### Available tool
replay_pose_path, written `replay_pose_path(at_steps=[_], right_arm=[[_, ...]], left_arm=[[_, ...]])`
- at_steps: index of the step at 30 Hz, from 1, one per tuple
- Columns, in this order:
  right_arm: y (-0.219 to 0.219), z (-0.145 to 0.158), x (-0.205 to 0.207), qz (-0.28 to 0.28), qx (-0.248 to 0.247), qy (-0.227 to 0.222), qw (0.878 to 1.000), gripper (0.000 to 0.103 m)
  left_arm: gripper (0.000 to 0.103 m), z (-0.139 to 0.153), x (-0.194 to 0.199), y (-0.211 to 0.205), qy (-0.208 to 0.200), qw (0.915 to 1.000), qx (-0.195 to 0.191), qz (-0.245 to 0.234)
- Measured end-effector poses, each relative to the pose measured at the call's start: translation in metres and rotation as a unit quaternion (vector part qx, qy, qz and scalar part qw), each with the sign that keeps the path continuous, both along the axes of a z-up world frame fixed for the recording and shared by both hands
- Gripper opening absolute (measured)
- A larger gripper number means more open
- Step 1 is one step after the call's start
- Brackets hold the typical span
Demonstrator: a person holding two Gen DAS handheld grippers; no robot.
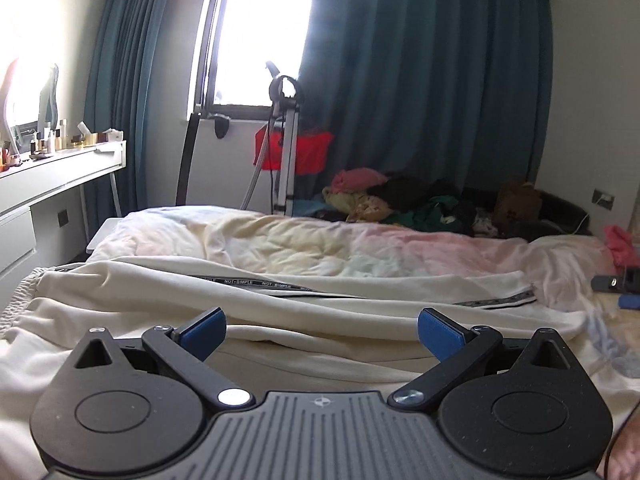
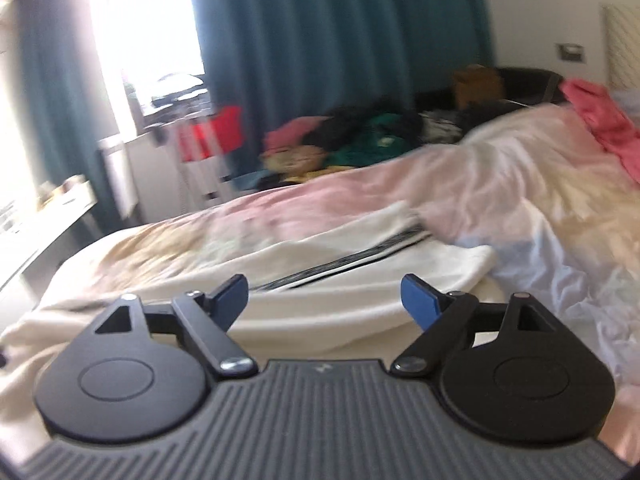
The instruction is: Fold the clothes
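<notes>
The cream trousers (image 1: 280, 304) are spread on the bed (image 1: 360, 248). Both the left hand-held gripper (image 1: 322, 332) and right hand-held gripper (image 2: 324, 300) are held wide apart, empty. The bed cover could be pinched too.

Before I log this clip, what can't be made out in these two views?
- Cream trousers: left wrist view, near part hidden behind the open left gripper.
- Clothes pile: right wrist view, motion blur smears single garments together.
- Bottles on the desk: left wrist view, too small, washed out by window glare.

Bed (image 1: 100, 236) with pastel duvet (image 1: 304, 244), cream trousers (image 1: 248, 300) on top.
</notes>
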State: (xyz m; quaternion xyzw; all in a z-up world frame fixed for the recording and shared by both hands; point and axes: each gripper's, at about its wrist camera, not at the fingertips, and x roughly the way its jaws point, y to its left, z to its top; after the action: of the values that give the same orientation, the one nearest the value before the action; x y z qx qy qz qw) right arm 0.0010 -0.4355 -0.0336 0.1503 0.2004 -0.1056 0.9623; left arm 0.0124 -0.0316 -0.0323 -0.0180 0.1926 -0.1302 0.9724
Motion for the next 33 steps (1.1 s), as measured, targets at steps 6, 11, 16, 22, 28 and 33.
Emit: replay_pose_path(at_steps=[6,11,16,22,28,33], right_arm=[[0.036,0.007,-0.040,0.024,-0.023,-0.016,0.999,0.085],[0.042,0.000,-0.047,0.034,-0.017,-0.005,0.999,0.085],[0.037,-0.001,-0.048,0.028,-0.001,-0.006,1.000,0.085],[0.034,-0.006,-0.047,0.007,-0.024,0.000,1.000,0.085],[0.034,-0.012,-0.042,0.011,-0.024,0.017,1.000,0.085],[0.031,-0.020,-0.038,0.019,-0.006,0.034,0.999,0.085]], left_arm=[[0.102,-0.003,-0.039,0.021,-0.005,0.9995,0.007,0.030],[0.098,-0.010,-0.056,0.053,0.035,0.9985,0.001,0.043],[0.100,-0.007,-0.055,0.091,0.084,0.9933,-0.045,0.065],[0.093,-0.009,-0.037,0.152,0.169,0.9680,-0.091,0.161],[0.095,-0.016,-0.028,0.222,0.268,0.9124,-0.182,0.250],[0.095,-0.024,-0.025,0.249,0.284,0.8875,-0.229,0.282]])
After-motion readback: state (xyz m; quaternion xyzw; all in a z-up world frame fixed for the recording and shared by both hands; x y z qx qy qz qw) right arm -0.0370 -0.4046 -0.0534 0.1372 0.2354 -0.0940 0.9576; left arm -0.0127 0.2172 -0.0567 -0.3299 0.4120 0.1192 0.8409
